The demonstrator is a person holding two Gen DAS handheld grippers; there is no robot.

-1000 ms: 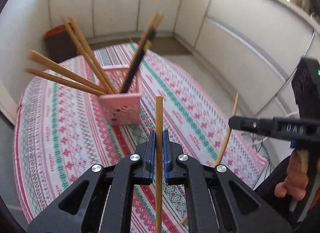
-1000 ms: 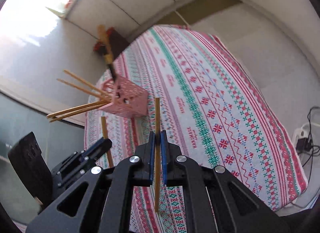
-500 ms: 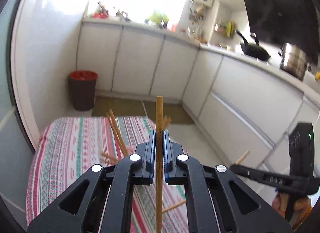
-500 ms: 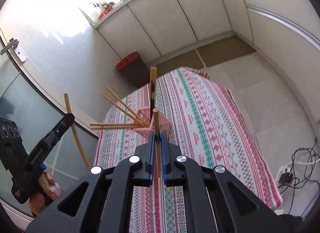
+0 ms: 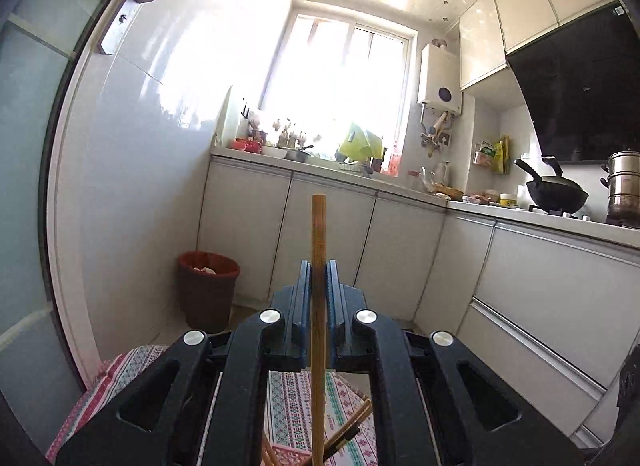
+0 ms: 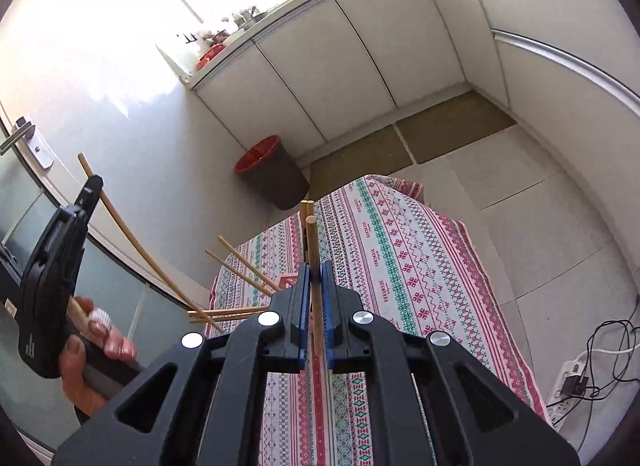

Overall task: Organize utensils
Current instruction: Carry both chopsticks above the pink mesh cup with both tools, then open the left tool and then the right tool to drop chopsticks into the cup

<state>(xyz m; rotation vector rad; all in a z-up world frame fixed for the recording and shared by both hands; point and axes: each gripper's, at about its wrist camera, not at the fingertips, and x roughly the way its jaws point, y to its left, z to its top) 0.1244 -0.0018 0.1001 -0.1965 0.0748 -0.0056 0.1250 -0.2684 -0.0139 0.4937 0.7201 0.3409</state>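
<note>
Between the blue pads of the left hand-held gripper [image 5: 319,278] a bamboo chopstick [image 5: 318,306] stands upright, clamped tight, its top rising above the fingertips toward a bright kitchen window [image 5: 340,77]; below it shows a corner of the patterned tablecloth [image 5: 288,398] on the desk, with tips of other chopsticks [image 5: 352,426]; a dark bin with a red rim [image 5: 208,290] stands on the floor by white cabinets [image 5: 320,242]. Seen from the right wrist, the right hand-held gripper [image 6: 316,278] is likewise clamped on a second chopstick [image 6: 314,254], held above the desk; behind its fingers a pink holder [image 6: 289,278] is partly hidden, with loose chopsticks [image 6: 244,266] fanning out of it leftward.
</note>
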